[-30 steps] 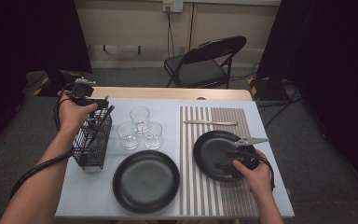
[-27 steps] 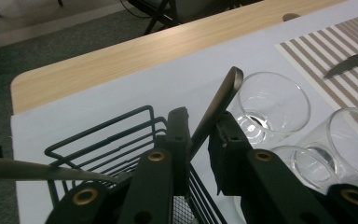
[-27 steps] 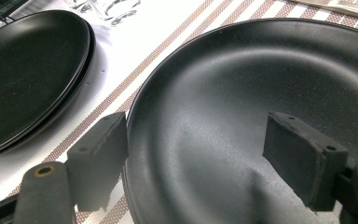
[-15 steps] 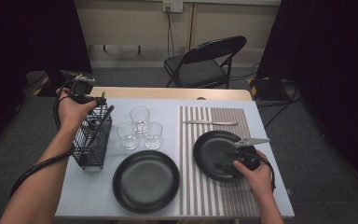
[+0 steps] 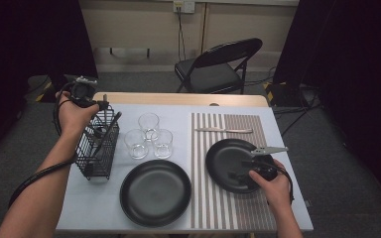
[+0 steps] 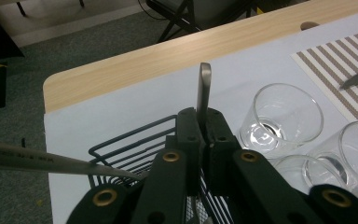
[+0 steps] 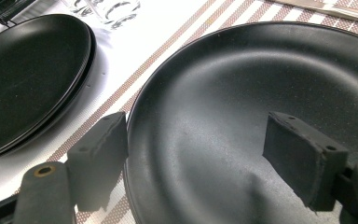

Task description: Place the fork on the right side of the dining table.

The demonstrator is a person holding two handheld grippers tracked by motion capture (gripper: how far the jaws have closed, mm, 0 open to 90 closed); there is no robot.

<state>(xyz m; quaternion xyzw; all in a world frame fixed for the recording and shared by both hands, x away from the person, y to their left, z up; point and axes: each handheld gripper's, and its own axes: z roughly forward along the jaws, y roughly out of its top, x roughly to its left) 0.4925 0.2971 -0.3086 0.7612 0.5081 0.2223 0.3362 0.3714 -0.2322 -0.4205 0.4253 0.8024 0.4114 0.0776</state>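
A black wire cutlery basket [image 5: 98, 148] stands at the table's left. A flat grey metal utensil handle [image 6: 204, 88] rises from its far end. My left gripper [image 6: 204, 123] is shut on this handle; its jaws have just been closing with the handle between them. From above, the left gripper [image 5: 100, 104] sits over the basket's far end, held by the person's left hand. My right gripper [image 7: 196, 154] stands open, low over the black plate [image 7: 242, 93] on the striped mat [image 5: 213, 208], nothing between its pads. In the high view the right gripper [image 5: 243, 172] is over that plate [image 5: 223, 158].
A second black plate [image 5: 155, 192] lies on the white cloth near the front edge. Three clear glasses [image 5: 149, 136] stand between basket and mat. A knife [image 5: 224, 130] lies at the mat's far end. Another silver utensil [image 6: 37, 161] leans in the basket. A folding chair [image 5: 218, 67] stands behind the table.
The left gripper has edged slightly away over the basket's far end. The right hand and the plates have not moved.
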